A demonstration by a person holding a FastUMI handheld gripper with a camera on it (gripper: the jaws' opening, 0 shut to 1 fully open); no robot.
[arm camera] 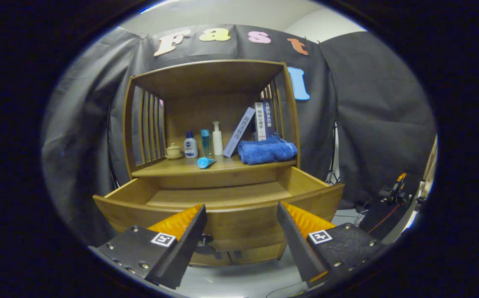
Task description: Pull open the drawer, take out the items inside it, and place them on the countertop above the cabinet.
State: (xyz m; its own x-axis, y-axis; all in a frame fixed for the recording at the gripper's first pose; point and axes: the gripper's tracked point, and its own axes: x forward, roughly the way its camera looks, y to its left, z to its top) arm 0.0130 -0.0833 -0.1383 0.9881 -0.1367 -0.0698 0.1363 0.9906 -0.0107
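Observation:
A wooden cabinet stands ahead with its drawer point(223, 196) pulled open; the drawer's bare wooden floor shows with nothing lying on it. On the countertop point(173, 167) above it lie a folded blue towel point(267, 150) and a light blue tube point(205, 162) on its side. My gripper point(241, 211) hangs in front of the drawer's front panel, open, with nothing between its fingers.
At the back of the countertop stand a small lidded cup point(173, 150), a white and blue bottle point(190, 146), a clear blue bottle point(205, 142), a white pump bottle point(217, 139) and several leaning books point(256, 124). Equipment and cables point(392, 194) sit on the floor to the right.

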